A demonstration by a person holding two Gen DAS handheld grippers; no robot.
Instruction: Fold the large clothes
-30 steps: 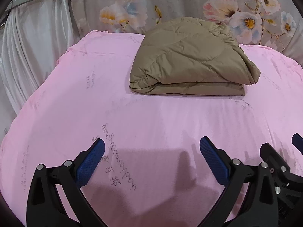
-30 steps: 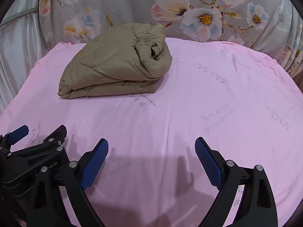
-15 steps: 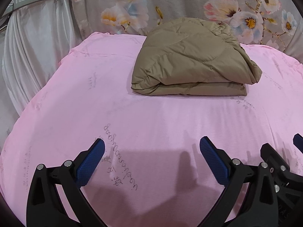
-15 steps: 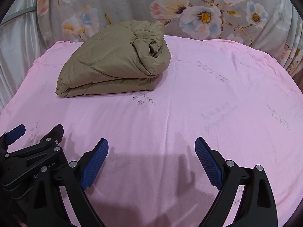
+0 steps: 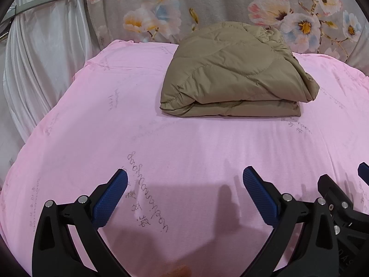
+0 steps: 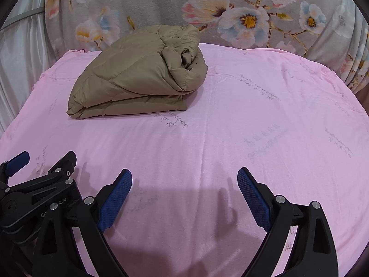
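A khaki quilted jacket [image 5: 233, 73] lies folded in a thick bundle on the pink sheet [image 5: 184, 143], toward the far side; it also shows in the right wrist view [image 6: 140, 76] at the far left. My left gripper [image 5: 184, 180] is open and empty, low over the sheet, well short of the jacket. My right gripper [image 6: 184, 180] is open and empty, beside the left one. The right gripper's body shows at the right edge of the left wrist view [image 5: 341, 205]; the left gripper's body [image 6: 39, 187] shows at the left edge of the right wrist view.
A floral curtain [image 5: 230, 7] hangs behind the bed. A white drape [image 5: 41, 69] hangs at the left. The sheet's far edge [image 6: 253, 48] meets the curtain. Grey printed writing [image 5: 147, 191] marks the sheet.
Both grippers have drawn back and risen slightly; the jacket sits a little farther away and higher in both views. The jaws have stayed open and the jacket has not moved.
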